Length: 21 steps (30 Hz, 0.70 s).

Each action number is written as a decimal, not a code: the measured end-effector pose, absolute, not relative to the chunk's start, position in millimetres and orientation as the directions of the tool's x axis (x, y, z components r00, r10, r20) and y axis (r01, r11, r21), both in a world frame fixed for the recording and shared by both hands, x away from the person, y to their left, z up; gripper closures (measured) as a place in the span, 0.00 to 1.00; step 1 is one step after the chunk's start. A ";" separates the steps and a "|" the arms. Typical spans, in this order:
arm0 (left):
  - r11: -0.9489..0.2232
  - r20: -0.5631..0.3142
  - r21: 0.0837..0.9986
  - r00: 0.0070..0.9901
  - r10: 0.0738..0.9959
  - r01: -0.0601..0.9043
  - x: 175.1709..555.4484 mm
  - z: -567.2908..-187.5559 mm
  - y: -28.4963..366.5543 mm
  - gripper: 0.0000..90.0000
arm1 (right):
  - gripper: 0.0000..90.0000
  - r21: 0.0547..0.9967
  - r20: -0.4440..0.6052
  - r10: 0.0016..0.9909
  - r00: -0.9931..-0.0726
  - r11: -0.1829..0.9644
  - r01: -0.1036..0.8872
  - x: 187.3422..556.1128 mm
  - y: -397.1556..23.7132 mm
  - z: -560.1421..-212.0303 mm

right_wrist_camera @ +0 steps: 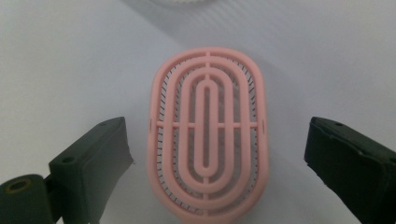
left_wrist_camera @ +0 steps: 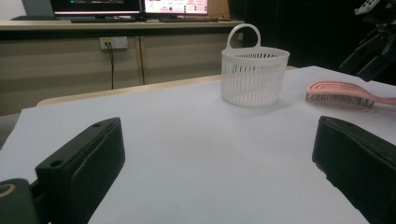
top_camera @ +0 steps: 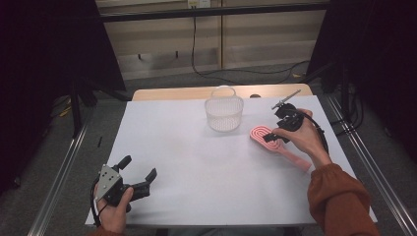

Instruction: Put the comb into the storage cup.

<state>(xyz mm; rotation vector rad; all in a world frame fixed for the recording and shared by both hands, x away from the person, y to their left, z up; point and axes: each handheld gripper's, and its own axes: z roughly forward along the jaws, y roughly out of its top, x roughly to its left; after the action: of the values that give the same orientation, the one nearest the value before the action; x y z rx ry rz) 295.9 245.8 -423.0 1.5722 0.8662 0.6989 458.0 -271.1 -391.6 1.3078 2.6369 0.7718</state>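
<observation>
A pink hairbrush (top_camera: 268, 136) lies bristles down on the white table cover, right of centre, its handle running toward the near right. My right gripper (top_camera: 275, 135) hovers just over its head, jaws open and set on either side of the oval head (right_wrist_camera: 208, 135). A white slatted basket (top_camera: 224, 112) with a loop handle stands upright behind and to the left of the brush. My left gripper (top_camera: 139, 176) rests low at the near left corner, open, with nothing between its jaws. From the left gripper view, the basket (left_wrist_camera: 253, 74) and the brush (left_wrist_camera: 339, 93) lie far ahead.
The white sheet (top_camera: 196, 162) covers the table; a wooden strip (top_camera: 172, 93) shows at the far edge. Metal rails (top_camera: 59, 177) run along both sides. Cables trail on the floor behind. A desk with monitors (left_wrist_camera: 126, 7) stands beyond the table.
</observation>
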 end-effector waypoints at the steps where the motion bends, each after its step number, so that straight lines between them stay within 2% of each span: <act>1: -0.081 -0.020 0.984 0.550 0.835 0.157 295.9 -423.0 246.0 0.03 | 0.06 0.476 0.128 0.764 -0.633 0.513 0.715 459.1 -270.7 -392.1; 11: -0.076 -0.027 0.984 0.551 0.834 0.162 296.0 -423.5 245.2 0.03 | 0.06 0.402 0.142 0.755 -0.640 0.547 0.734 466.1 -263.5 -404.5; 21: -0.090 -0.013 0.983 0.550 0.835 0.160 295.6 -423.3 244.7 0.03 | 0.06 0.353 0.113 0.756 -0.645 0.576 0.738 467.4 -255.8 -412.3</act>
<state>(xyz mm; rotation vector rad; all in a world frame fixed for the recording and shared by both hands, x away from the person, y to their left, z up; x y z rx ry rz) 295.6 244.7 -423.3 1.5882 0.8664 0.7028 467.4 -255.8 -412.3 1.3015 2.7443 0.5781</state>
